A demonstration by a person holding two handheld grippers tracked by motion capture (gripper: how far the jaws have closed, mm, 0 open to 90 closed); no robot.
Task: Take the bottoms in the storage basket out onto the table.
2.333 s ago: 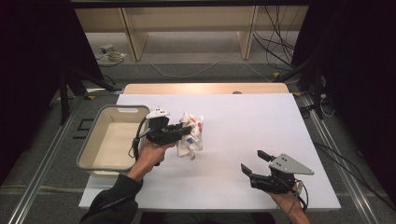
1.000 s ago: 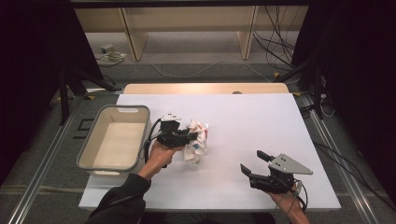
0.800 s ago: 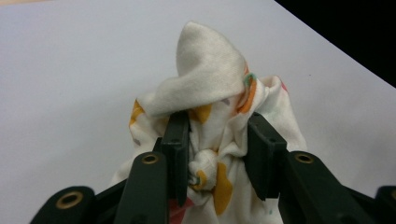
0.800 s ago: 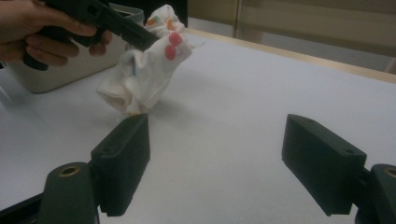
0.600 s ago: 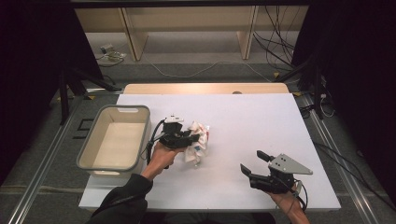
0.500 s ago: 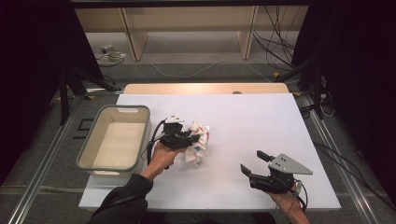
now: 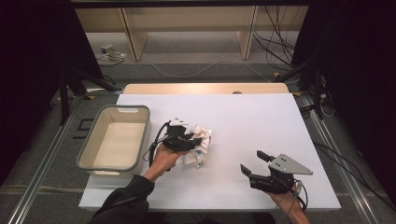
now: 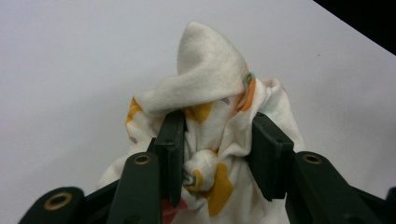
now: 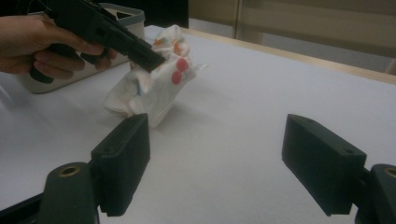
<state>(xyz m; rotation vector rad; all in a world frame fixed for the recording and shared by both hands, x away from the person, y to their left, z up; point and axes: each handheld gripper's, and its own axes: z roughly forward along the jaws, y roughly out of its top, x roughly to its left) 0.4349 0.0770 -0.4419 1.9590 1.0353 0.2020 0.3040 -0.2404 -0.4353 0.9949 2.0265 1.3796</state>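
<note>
The left gripper (image 8: 215,154) has its fingers (image 8: 171,149) set either side of a bunched white cloth (image 8: 210,116) printed with yellow and orange shapes. The fingers have just been easing apart: one finger lies against the fabric, while the other stands at the edge of the folds, and I cannot tell whether it presses there, so the hold looks loosened rather than clamped. A knot of fabric sits in the gap between them, and a soft peak of cloth rises beyond the tips.

From the high view the left gripper (image 7: 194,139) reaches in from the person's left hand (image 7: 164,156), and the cloth (image 7: 201,145) lies crumpled on the white worktop (image 7: 261,121), a little left of its middle. Just beside the hand, on the left of the worktop, stands a grey-rimmed tub (image 7: 114,142) with a pale inside.

Well apart, near the front right of the worktop, the right gripper (image 7: 253,163) has its fingers (image 9: 122,158) wide apart with nothing between them. Along those fingers the cloth (image 9: 154,86) shows red spots, and the tub (image 9: 122,14) sits behind it.
</note>
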